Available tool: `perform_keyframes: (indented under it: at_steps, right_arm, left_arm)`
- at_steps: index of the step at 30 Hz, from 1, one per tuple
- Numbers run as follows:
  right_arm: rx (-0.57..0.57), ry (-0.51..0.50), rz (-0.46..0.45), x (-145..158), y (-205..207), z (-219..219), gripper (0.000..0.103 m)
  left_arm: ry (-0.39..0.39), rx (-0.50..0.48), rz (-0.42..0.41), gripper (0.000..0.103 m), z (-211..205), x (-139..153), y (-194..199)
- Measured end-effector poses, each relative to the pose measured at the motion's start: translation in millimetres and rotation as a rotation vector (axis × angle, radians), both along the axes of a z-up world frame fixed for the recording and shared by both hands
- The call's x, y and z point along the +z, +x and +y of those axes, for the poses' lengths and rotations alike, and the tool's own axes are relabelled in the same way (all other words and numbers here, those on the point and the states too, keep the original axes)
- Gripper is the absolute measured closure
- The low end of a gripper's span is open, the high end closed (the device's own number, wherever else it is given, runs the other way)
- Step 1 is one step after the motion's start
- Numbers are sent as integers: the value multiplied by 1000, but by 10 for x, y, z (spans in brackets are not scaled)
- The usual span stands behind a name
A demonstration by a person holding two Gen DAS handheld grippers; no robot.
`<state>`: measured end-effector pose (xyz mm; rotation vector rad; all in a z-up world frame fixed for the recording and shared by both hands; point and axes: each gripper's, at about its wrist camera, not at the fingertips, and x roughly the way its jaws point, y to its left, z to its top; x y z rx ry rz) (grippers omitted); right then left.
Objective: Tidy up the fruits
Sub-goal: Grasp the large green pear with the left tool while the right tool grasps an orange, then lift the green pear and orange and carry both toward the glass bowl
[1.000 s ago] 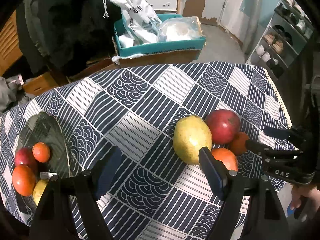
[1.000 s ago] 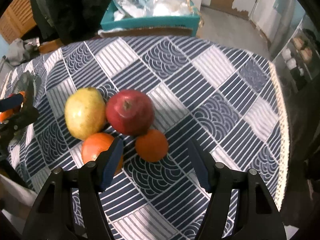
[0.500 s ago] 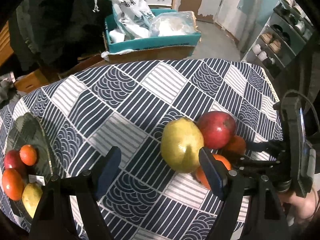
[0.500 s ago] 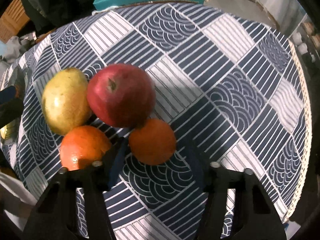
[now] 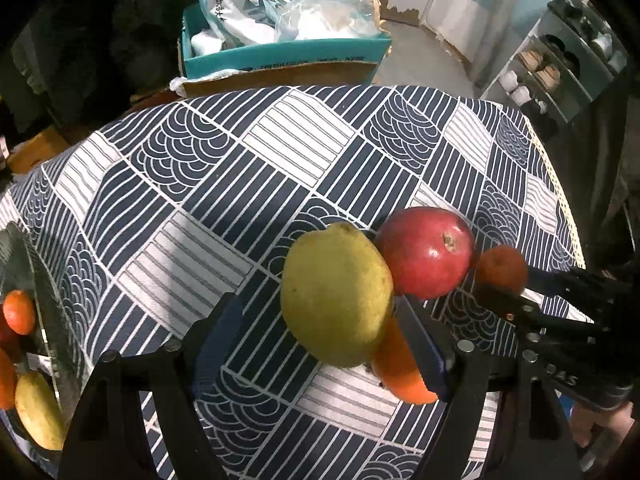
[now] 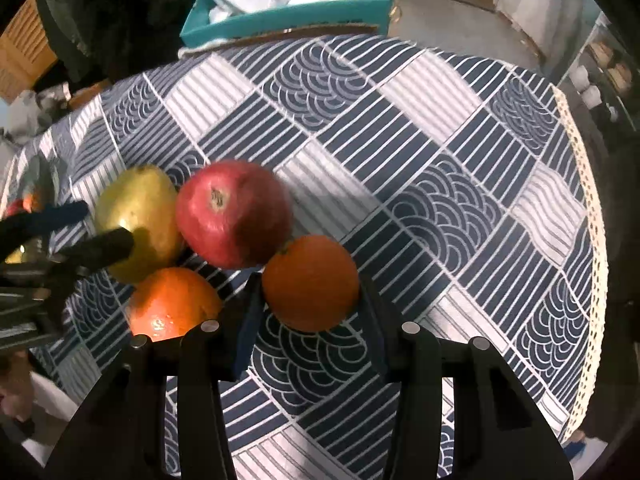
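Note:
A yellow-green pear (image 5: 338, 294), a red apple (image 5: 426, 252), a small orange (image 5: 502, 268) and a larger orange (image 5: 400, 364) lie bunched on the patterned tablecloth (image 5: 280, 148). My left gripper (image 5: 320, 344) is open, its jaws either side of the pear. In the right wrist view my right gripper (image 6: 310, 328) is open around the small orange (image 6: 310, 282), with the apple (image 6: 234, 214), pear (image 6: 140, 220) and larger orange (image 6: 172, 306) to its left. The left gripper (image 6: 88, 226) shows there at the pear.
A dark glass plate (image 5: 36, 280) at the table's left edge holds several small fruits. A teal box (image 5: 280, 52) with white bags stands behind the table. A shoe rack (image 5: 560, 64) is at the far right. The table's right edge (image 6: 592, 208) has lace trim.
Both grippers have moved forward onto the fruit bunch: the left now brackets the pear, the right now brackets the small orange. Both stay open. The fruits have not moved.

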<state>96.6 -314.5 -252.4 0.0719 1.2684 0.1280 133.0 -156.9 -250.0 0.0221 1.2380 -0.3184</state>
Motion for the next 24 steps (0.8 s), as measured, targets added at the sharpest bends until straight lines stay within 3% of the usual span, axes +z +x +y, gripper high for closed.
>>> perform_keyframes:
  at_steps: [6,9,16,24]
  right_arm:
    - [-8,-11,-39,167,-27,-30,57]
    - [-7,-12,-47,191,-24,-12,57]
    - [-9,-5,-57,230,-25,6,57]
    - [0,-15,-93,315,-42,87,57]
  left_arm:
    - [-4,-10,-2,24,-20,-85,42]
    - [-49,-15,16,36,-27,-123,42]
    - [-55,-27,10,37,-25,-120,25]
    - [2,-41,-41,37,-5,-43,-72]
